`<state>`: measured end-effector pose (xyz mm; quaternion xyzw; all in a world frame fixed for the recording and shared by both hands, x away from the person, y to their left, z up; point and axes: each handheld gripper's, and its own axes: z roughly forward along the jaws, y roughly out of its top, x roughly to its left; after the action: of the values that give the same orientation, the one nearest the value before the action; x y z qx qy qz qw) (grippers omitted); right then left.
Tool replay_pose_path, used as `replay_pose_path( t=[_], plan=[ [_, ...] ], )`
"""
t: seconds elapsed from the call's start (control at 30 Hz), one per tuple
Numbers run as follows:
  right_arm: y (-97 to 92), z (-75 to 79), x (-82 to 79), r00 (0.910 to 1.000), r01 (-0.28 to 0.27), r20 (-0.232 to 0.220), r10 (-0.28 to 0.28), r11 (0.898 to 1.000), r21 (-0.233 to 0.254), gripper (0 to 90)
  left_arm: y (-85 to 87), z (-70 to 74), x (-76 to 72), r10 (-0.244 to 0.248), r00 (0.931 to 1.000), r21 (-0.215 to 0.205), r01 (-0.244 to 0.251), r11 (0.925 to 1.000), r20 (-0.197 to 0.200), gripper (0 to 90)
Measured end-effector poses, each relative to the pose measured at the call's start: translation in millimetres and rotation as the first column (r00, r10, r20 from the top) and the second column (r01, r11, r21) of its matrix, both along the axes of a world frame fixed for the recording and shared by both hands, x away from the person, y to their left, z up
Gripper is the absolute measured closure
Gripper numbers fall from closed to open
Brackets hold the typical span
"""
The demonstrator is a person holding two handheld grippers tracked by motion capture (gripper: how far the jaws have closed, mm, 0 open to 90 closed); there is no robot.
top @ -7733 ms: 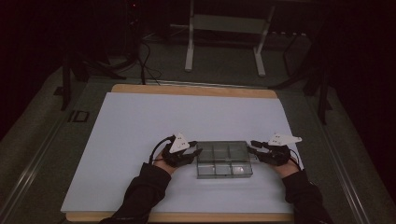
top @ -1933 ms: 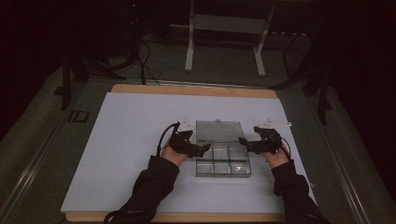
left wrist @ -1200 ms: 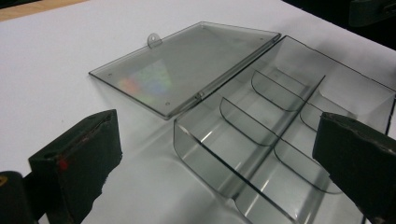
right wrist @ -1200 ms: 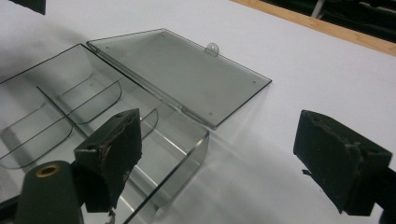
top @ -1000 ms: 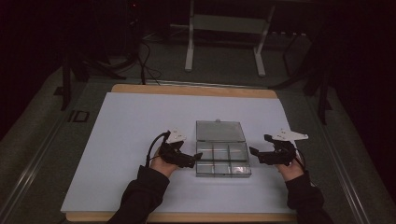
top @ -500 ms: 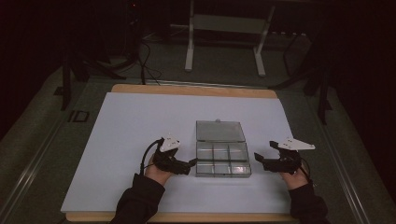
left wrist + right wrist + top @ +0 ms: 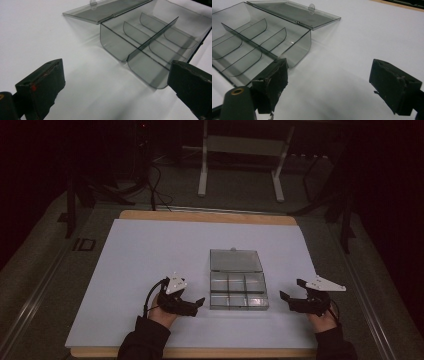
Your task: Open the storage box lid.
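A clear smoky plastic compartment box (image 7: 238,291) lies on the white table sheet (image 7: 150,250), its lid (image 7: 235,260) folded flat behind it. The dividers split it into several empty cells (image 7: 152,42) (image 7: 249,47). My left gripper (image 7: 197,303) rests just left of the box's front corner, open, nothing between its jaws. My right gripper (image 7: 290,296) sits a short way right of the box, also open and empty. In the left gripper view the box stands close ahead to the right; in the right gripper view it stands ahead to the left.
The sheet covers a wooden tabletop (image 7: 210,216) whose far edge shows. Behind the table stand a metal frame (image 7: 240,155) and cables (image 7: 155,185) on a dark floor. Bare white sheet stretches left of and behind the box.
Both grippers held the box at its sides with the lid shut. The lid then swung up and flat; both hands have since drawn back toward the table's front, away from the box.
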<state>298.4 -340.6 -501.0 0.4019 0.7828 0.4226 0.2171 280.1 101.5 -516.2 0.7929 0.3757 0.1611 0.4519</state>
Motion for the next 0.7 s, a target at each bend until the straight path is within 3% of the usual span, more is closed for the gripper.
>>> replay_pose_path(
  t=[0.37, 0.7],
  plan=[
    [-11.5, -12.4, -11.9, 0.9994, 0.035, -0.007, -0.035, 0.999, -0.015, 14.7, 10.6, -5.6, -15.2, 0.020, 0.9998, 0.010, -0.020, 0.9997, 0.001, 2.3],
    [-14.6, -21.6, -20.3, 0.9984, 0.053, 0.020, -0.052, 0.998, -0.039, 14.5, 15.5, -13.2, -24.9, 0.045, 0.9990, 0.020, -0.045, 0.9988, 0.004, 2.3]
  ],
)
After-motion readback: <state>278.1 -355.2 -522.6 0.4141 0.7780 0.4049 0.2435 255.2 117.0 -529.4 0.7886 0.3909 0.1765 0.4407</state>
